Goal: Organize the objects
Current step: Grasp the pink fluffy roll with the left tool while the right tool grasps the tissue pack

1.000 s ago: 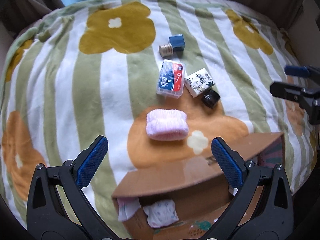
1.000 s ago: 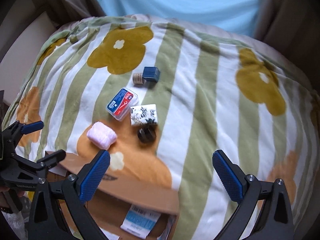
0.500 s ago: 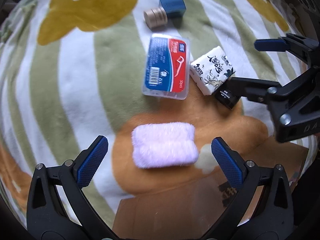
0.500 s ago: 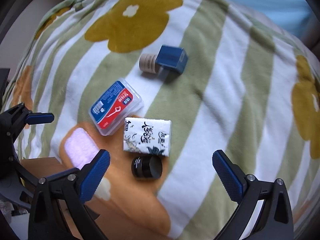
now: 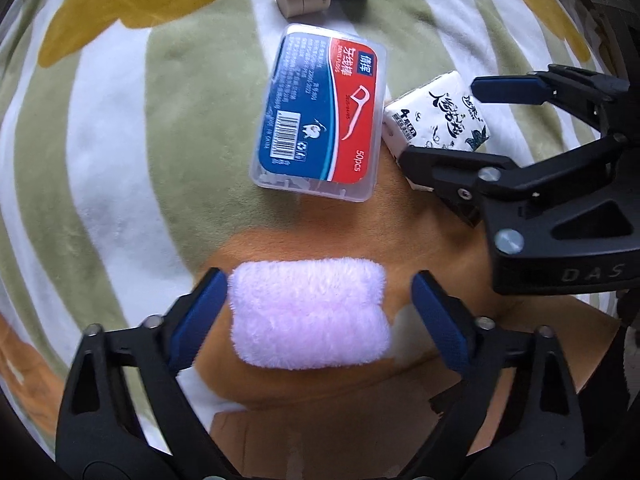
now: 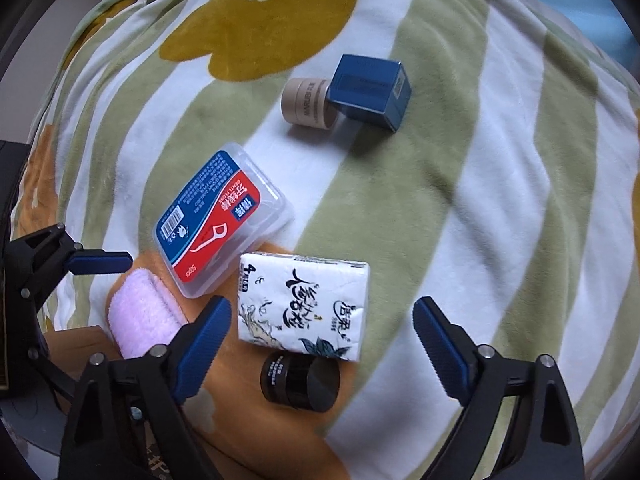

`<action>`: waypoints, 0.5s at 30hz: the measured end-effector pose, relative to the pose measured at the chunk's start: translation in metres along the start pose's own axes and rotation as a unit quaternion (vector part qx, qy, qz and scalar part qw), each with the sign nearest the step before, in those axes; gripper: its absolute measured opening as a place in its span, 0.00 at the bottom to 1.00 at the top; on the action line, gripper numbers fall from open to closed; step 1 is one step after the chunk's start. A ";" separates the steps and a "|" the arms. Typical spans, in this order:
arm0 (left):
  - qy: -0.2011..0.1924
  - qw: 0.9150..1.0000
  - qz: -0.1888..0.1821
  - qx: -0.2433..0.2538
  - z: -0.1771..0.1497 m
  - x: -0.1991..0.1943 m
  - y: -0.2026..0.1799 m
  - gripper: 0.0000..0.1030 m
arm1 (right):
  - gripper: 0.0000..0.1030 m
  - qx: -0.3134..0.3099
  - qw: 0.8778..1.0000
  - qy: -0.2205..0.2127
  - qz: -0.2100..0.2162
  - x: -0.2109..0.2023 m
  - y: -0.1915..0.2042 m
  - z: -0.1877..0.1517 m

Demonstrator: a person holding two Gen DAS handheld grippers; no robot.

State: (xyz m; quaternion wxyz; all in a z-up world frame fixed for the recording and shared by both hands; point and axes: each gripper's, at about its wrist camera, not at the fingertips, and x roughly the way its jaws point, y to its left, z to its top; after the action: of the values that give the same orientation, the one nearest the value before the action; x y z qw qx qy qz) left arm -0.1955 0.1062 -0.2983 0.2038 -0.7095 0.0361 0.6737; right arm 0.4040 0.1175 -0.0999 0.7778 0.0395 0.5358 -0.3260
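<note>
A pink fluffy rolled cloth [image 5: 310, 314] lies on the striped flowered blanket [image 5: 112, 128]. My left gripper [image 5: 320, 308] is open with its fingers on either side of the cloth, the left pad touching its end. The cloth also shows in the right wrist view [image 6: 140, 316]. My right gripper [image 6: 322, 344] is open above a black jar [image 6: 300, 380] and a white tissue pack [image 6: 304, 306]. A clear floss-pick box [image 5: 320, 114] lies beside the tissue pack [image 5: 436, 120].
A tan round tin [image 6: 308, 102] and a blue box [image 6: 368, 90] lie further back on the blanket. A cardboard box flap [image 5: 332, 444] is right below my left gripper. The blanket to the right [image 6: 500, 220] is bare.
Both grippers have moved down and forward toward the objects. My left gripper now straddles the pink cloth and its fingers have narrowed. My right gripper is now over the tissue pack and black jar.
</note>
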 end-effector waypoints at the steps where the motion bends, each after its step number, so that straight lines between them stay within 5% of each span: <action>1: 0.001 1.000 0.002 -0.001 0.000 0.001 0.000 0.78 | 0.81 0.002 1.000 0.002 -0.001 0.001 0.001 0.000; 8: -0.001 1.000 0.012 0.006 -0.002 -0.003 -0.002 0.55 | 0.60 0.011 1.000 0.003 0.004 0.002 0.007 -0.005; 15: -0.011 1.000 0.007 0.013 -0.006 -0.017 -0.006 0.41 | 0.56 0.025 1.000 0.003 -0.005 -0.005 0.011 -0.014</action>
State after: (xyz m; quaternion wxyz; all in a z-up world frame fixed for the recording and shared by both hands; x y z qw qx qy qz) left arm -0.1896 0.1061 -0.2806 0.2086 -0.6988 0.0481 0.6825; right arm 0.3977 0.1342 -0.1047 0.7735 0.0571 0.5302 -0.3427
